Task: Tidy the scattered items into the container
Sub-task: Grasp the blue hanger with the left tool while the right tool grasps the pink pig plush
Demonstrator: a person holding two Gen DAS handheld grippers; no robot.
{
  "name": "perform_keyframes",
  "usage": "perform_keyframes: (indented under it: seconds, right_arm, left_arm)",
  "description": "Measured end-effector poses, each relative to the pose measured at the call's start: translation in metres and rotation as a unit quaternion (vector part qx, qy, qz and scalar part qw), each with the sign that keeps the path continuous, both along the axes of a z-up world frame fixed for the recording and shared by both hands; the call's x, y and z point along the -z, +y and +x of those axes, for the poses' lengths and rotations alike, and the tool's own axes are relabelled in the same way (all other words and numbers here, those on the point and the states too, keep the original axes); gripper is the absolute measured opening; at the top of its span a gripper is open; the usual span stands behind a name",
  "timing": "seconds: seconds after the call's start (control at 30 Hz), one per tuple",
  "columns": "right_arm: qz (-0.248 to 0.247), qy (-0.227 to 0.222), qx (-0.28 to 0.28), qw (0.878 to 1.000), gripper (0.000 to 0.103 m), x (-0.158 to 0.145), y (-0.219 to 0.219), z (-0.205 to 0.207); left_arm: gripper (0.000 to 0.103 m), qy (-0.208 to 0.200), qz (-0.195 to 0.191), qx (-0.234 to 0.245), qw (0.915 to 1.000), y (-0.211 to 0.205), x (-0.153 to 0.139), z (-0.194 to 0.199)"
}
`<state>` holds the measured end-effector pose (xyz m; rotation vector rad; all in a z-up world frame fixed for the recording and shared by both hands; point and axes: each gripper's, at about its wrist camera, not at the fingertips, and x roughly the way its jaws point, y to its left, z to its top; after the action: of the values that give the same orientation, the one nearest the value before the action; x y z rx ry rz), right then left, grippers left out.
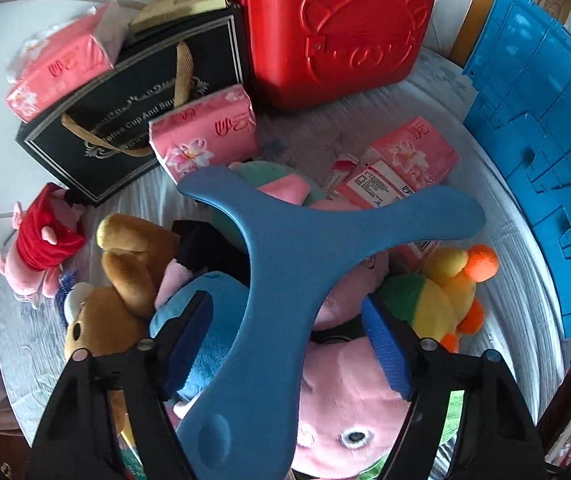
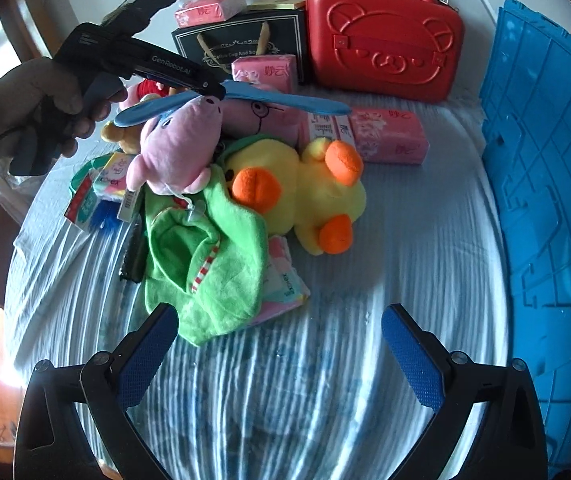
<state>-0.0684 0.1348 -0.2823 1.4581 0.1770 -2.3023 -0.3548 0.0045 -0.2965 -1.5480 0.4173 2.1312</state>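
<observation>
A blue three-armed boomerang (image 1: 281,280) lies between the wide-apart fingers of my left gripper (image 1: 285,344), over the toy pile; the pads do not touch it, and what holds it up is hidden. In the right wrist view it (image 2: 245,100) juts from the left gripper above a pink pig plush (image 2: 177,148). My right gripper (image 2: 277,356) is open and empty, above the striped bed sheet (image 2: 405,248). A yellow duck plush (image 2: 309,188) and green cloth (image 2: 205,268) lie ahead of it. The blue container (image 2: 545,200) stands at right.
A red bear suitcase (image 2: 385,48), a black gift bag (image 2: 241,44) and several pink tissue packs (image 2: 381,132) lie at the back. A brown bear plush (image 1: 125,280) and a red-and-pink plush (image 1: 41,240) lie left.
</observation>
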Motion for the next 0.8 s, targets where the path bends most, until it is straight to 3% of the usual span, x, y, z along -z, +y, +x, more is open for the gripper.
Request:
perform_keyframes:
  seconds: [0.1,0.13,0.17,0.3,0.5,0.8]
  right_arm:
    - [0.003,-0.009,0.000,1.000,0.103,0.007,-0.003,-0.005]
    - [0.003,-0.011,0.000,1.000,0.103,0.009,-0.004,-0.007]
    - [0.003,-0.012,-0.001,1.000,0.103,0.010,-0.005,-0.008]
    - [0.003,-0.015,-0.004,1.000,0.103,0.013,-0.011,-0.013]
    - [0.002,-0.002,-0.011,1.000,0.103,0.008,-0.026,-0.021]
    - [-0.016,0.046,-0.040,0.998,0.103,-0.004,-0.069,-0.042]
  left_arm:
    - [0.059,-0.012,0.002,0.000,0.9999,-0.002,0.012,-0.005]
    - [0.043,-0.013,0.012,0.003,0.9998,-0.001,0.009,-0.004]
    - [0.034,-0.013,0.019,0.012,0.9997,0.001,0.006,-0.001]
    - [0.033,0.006,0.013,0.020,0.9997,-0.002,-0.004,0.013]
    - [0.033,0.043,0.051,-0.019,0.9976,-0.032,-0.032,0.028]
    - [0.033,0.099,0.062,-0.094,0.9888,-0.099,-0.076,0.067]
